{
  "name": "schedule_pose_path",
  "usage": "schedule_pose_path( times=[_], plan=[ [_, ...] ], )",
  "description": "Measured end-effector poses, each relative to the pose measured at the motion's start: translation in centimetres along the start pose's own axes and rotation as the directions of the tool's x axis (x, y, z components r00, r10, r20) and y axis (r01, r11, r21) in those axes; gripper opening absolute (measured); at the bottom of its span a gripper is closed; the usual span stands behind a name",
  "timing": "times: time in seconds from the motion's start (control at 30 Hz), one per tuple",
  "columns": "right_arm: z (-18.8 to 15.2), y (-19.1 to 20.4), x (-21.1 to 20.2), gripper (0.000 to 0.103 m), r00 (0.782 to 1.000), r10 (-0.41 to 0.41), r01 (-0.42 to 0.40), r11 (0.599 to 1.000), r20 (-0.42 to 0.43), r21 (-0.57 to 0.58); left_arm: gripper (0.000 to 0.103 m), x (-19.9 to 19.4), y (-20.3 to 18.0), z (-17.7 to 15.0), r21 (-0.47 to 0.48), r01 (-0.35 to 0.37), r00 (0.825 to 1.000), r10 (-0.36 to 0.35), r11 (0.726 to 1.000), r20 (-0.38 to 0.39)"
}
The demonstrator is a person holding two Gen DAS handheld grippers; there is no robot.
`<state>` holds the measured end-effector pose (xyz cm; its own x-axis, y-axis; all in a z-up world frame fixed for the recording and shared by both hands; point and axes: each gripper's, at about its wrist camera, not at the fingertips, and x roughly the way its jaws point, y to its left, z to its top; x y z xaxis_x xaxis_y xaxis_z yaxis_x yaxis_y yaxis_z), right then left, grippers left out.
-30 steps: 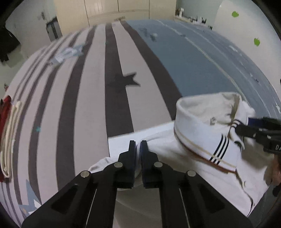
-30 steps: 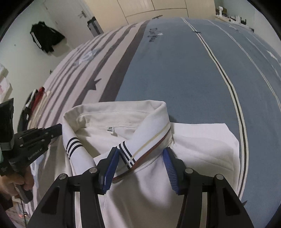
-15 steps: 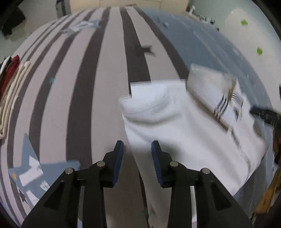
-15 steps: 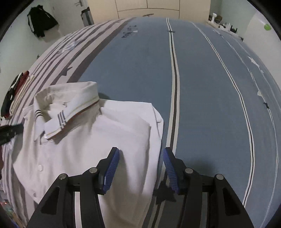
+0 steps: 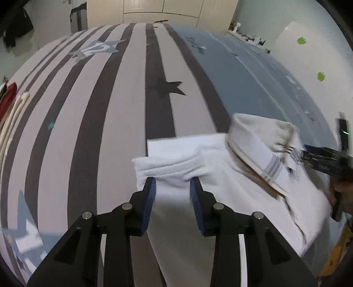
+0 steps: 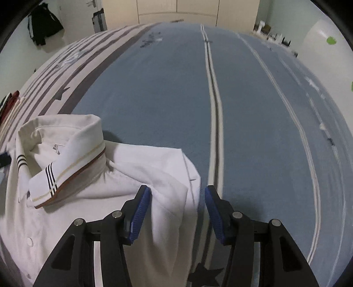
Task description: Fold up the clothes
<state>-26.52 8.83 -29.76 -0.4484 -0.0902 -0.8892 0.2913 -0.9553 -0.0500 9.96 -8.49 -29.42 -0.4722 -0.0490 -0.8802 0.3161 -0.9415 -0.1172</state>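
A white polo shirt point(image 5: 222, 174) point(image 6: 114, 185) with a striped collar point(image 6: 66, 174) lies folded on the bed, sleeves tucked in. My left gripper point(image 5: 172, 185) stands open at the shirt's left folded edge, the cloth showing between its blue pads point(image 5: 150, 194) but not pinched. My right gripper point(image 6: 178, 196) is open at the shirt's right shoulder edge, its fingers apart on either side of the fold. The right gripper point(image 5: 324, 156) also shows at the far right of the left wrist view, with a hand behind it.
The bed cover point(image 5: 99, 110) has brown and beige stripes on the left and a blue part point(image 6: 253, 110) on the right. Folded clothes point(image 5: 11, 110) sit at the far left edge. Cupboards point(image 6: 176, 11) and a hanging dark jacket point(image 6: 42, 24) stand behind the bed.
The left gripper opened, let go of the shirt's sleeve fold and pulled back, then came in again. The right gripper moved from the collar to the shirt's right edge, staying open.
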Motion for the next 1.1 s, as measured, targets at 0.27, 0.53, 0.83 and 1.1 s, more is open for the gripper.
schedule_pose_path(
  times=[0.27, 0.53, 0.83, 1.1],
  plan=[
    [-2.6, -2.4, -4.7, 0.048, 0.994, -0.047, 0.041, 0.998, 0.096, 0.056, 0.029, -3.2, 0.5, 0.6, -0.057, 0.013, 0.997, -0.009, 0.998, 0.075],
    [-3.4, 3.0, -7.4, 0.049, 0.978, 0.171, -0.169, 0.985, 0.12, -0.025, 0.032, -3.2, -2.2, -1.0, 0.05, -0.033, 0.996, 0.029, 0.998, 0.079],
    [-6.0, 0.5, -5.3, 0.05, 0.991, -0.005, -0.024, 0.977, 0.137, 0.211, 0.033, -3.5, -2.5, -2.5, 0.024, -0.111, 0.991, 0.109, 0.994, 0.074],
    [-8.9, 3.7, -10.2, 0.05, 0.97, 0.153, -0.172, 0.981, 0.187, 0.089, 0.033, -8.4, -8.0, -7.8, -0.022, 0.0, 0.996, 0.002, 1.0, 0.087]
  ],
)
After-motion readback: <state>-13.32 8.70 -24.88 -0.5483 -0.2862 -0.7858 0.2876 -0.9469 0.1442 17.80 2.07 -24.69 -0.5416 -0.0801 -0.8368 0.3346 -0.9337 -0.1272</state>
